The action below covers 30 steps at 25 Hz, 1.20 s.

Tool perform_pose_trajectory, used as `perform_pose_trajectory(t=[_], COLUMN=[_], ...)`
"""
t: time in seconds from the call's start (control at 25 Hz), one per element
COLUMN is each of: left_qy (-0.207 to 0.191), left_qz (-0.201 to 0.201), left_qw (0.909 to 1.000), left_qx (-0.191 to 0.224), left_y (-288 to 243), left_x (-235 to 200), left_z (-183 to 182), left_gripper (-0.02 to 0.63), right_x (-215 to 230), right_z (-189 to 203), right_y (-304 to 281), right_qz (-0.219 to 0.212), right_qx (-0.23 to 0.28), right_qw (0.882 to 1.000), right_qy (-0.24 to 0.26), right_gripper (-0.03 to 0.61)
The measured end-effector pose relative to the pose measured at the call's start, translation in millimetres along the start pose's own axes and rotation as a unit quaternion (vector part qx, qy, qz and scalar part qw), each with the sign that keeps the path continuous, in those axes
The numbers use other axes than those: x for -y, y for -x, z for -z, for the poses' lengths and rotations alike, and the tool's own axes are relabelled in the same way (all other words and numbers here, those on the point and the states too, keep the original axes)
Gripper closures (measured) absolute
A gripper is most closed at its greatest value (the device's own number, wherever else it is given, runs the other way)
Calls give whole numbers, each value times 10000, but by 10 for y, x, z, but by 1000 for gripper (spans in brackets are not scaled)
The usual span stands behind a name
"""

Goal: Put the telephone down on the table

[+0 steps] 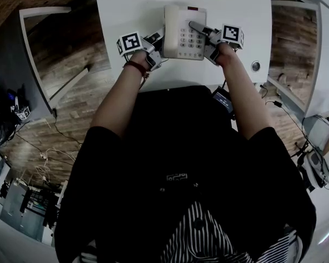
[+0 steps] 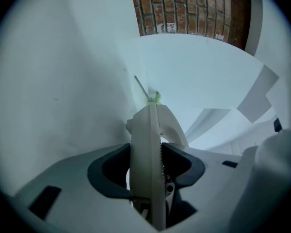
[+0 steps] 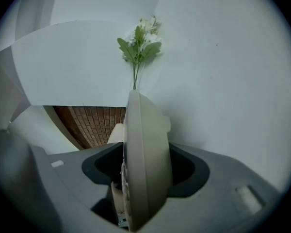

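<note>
- The telephone is carried between the two claws over the near part of the white bench, keypad up and roughly level.
- The left claw pinches the telephone's left edge. Its own view shows the cream casing running straight up between the dark pads, which press on it from both sides.
- The right claw grips the right edge the same way, and its jaws stand wide only because the casing there is thick.
- The step in hand looks like the set-down itself. Whether the base already touches the bench, no view settles.
- The next move probably calls for both hands to sink evenly so the base lands flat, and only then for the pads to let go and draw out sideways.
- A flower sprig lies further back on the bench, well apart from the landing spot.
- A small round fitting sits in the bench top to the right, near the right forearm but apart from the telephone.
- Nothing seems to block the way down, though the bench's near edge is close, so the telephone should not drift toward the person.
</note>
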<state>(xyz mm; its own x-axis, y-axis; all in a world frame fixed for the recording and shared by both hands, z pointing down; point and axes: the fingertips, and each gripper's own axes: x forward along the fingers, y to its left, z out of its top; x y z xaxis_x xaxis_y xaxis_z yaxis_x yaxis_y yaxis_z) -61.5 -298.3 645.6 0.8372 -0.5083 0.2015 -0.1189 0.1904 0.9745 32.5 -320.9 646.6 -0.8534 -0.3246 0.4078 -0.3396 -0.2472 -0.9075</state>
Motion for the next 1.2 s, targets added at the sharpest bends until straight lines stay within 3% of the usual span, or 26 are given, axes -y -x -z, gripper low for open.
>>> perform_pose_trajectory(t=[0.12, 0.24, 0.44, 1.2], left_qy=[-64, -309, -859, -757], left_qz=[-90, -193, -819, -818], left_qw=[9999, 9992, 9926, 9937], left_qx=[-84, -134, -274, -145], left_y=[-17, -20, 27, 56], left_x=[-58, -60, -180, -164], left_z=[20, -3, 3, -55], left_gripper=[410, 408, 409, 424], right_x=[133, 145, 197, 196], right_z=[5, -27, -19, -10], right_y=[10, 6, 45, 33], right_qz=[190, 429, 776, 912], right_qx=[57, -34, -324, -311], right_qw=[9998, 9984, 9923, 9901], right_qy=[34, 379, 908, 1019], right_gripper=[300, 289, 264, 259])
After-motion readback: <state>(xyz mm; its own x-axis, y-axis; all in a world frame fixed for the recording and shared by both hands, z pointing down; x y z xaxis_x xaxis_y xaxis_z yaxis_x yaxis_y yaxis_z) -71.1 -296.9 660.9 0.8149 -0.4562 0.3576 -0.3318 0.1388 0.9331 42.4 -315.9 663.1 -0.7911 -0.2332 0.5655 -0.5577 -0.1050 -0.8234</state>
